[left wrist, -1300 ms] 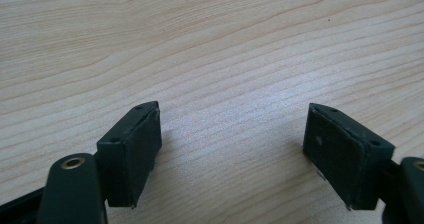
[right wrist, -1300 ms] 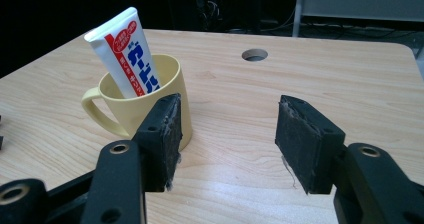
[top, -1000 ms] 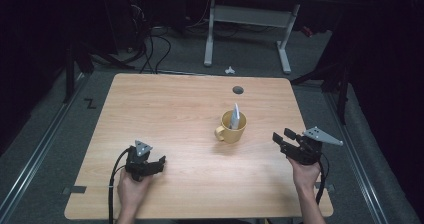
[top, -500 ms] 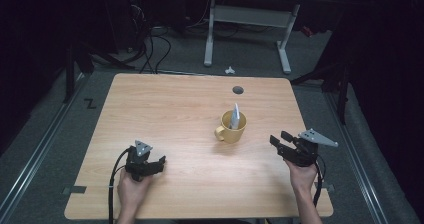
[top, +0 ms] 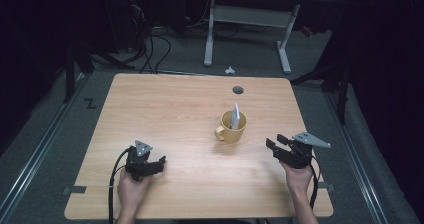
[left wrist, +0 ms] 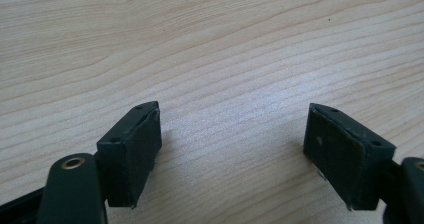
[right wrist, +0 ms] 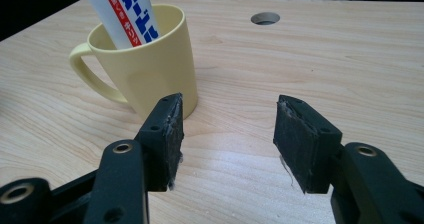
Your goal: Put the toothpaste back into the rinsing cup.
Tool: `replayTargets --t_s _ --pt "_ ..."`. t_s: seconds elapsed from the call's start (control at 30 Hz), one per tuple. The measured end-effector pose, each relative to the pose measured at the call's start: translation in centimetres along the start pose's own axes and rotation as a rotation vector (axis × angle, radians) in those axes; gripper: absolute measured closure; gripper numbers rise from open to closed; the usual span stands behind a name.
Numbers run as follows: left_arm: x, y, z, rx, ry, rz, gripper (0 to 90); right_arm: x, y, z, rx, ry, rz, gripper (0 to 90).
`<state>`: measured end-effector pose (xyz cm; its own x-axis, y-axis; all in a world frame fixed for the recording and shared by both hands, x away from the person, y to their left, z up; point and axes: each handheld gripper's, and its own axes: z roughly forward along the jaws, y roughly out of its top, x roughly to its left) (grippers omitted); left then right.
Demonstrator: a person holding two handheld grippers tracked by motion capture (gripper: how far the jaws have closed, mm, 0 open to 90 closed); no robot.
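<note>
A yellow mug (top: 233, 127) with a toothpaste tube (top: 235, 115) standing in it sits right of centre on the counter (top: 165, 109). Both tools are spread wide and empty: the left tool (top: 159, 163) rests low on the counter, while the right tool (right wrist: 227, 134) faces the mug from nearby. This looks like an approach; next, the right tool would need to advance and line up on mug or tube.

A yellow mug (top: 233, 127) with a white tube (top: 236, 115) inside stands on the light wooden tabletop (top: 170, 114), handle toward 8 o'clock.

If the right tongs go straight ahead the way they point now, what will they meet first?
Probably the yellow mug holding a tube. In the right gripper view it stands just ahead, left of centre, so the left jaw of the open right tongs would likely reach it first.
</note>
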<state>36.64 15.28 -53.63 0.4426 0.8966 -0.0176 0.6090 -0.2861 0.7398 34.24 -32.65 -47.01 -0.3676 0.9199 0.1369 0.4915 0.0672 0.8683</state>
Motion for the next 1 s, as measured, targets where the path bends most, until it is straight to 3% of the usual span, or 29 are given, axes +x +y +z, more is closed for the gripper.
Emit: replayTargets --t_s 0.57,1.0 --pt "0.0 0.0 0.0 0.001 0.002 0.001 23.6 0.5 -1.3 1.6 0.061 -0.009 -0.006 45.5" --pt "0.0 0.0 0.0 0.001 0.002 0.002 23.5 1.0 -1.7 3.0 0.102 -0.028 -0.039 45.5"
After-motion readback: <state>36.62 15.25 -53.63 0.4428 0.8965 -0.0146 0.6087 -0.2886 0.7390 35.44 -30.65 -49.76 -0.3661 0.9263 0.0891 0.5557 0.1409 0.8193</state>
